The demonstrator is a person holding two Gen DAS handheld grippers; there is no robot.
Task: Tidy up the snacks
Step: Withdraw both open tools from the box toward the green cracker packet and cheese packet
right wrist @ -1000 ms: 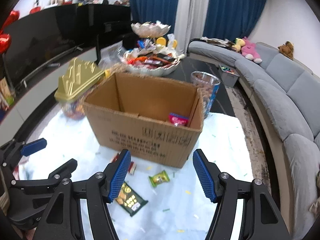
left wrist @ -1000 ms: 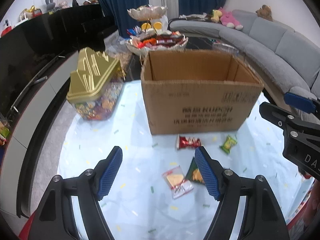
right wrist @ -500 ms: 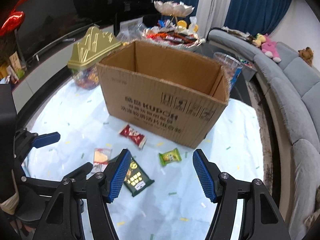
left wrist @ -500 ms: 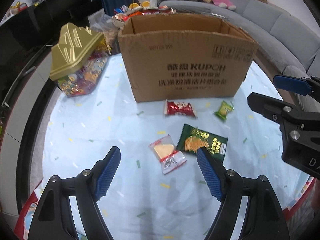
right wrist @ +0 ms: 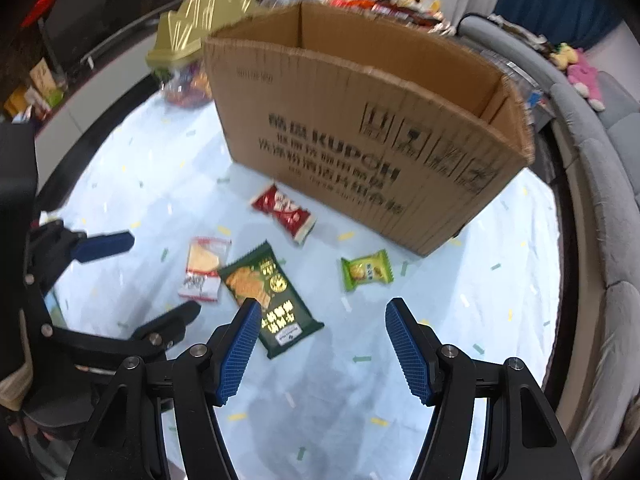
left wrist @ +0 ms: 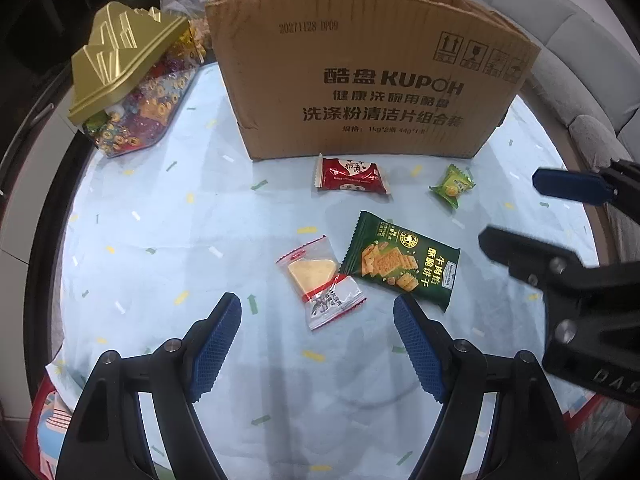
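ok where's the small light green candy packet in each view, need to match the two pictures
Left wrist view: the small light green packet lies right of centre, below the cardboard box's right corner.
Right wrist view: it lies just right of centre, ahead of the right gripper's open fingers.
Shared landmark: the cardboard box behind it.

Brown box (left wrist: pixel 360 80), black print. Pale blue bench cloth (left wrist: pixel 200 220), confetti flecks. Red packet (left wrist: pixel 350 174) at 12; dark green cracker pack (left wrist: pixel 400 268) at 3; small lime-green candy (left wrist: pixel 452 186); gold-lidded jar (left wrist: pixel 124 56).
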